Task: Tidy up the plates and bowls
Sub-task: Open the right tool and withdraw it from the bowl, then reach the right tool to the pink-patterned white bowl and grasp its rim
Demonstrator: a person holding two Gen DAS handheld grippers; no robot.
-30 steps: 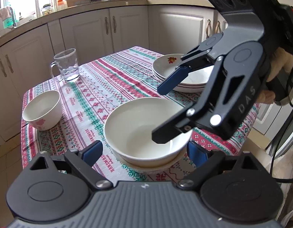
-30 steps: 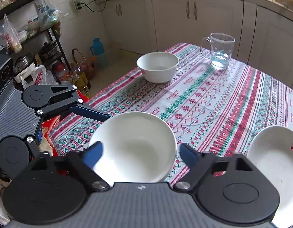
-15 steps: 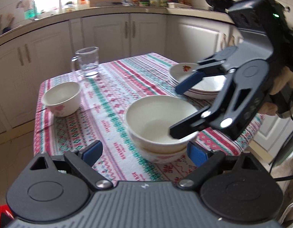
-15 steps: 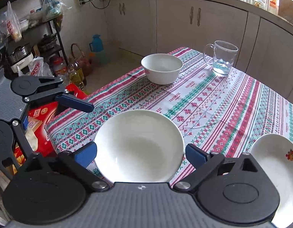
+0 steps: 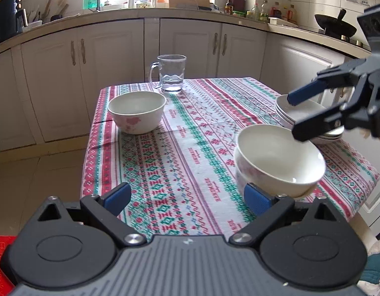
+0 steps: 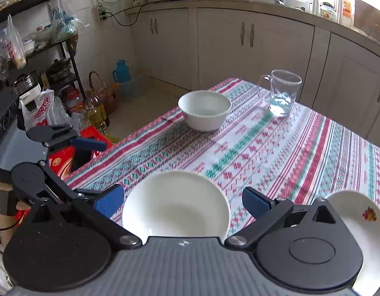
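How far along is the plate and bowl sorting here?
Done: plates sit stacked at the table's right edge, and one bowl is nested in another. In hand: nothing; both tongs, left and right, are open, the right having just widened. Left: the lone bowl near the mug.

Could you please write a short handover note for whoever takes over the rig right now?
Left gripper: open, nothing between its jaws, which have just been opening.
Right gripper: open over the nested bowls, not gripping; jaws have just been opening.
Things: two bowls nested at the near right of the table; a stack of plates beyond them; a single bowl at the far left, next to a glass mug.
Done: plates stacked, two bowls nested.
Left: probably add the single bowl to the nested bowls.
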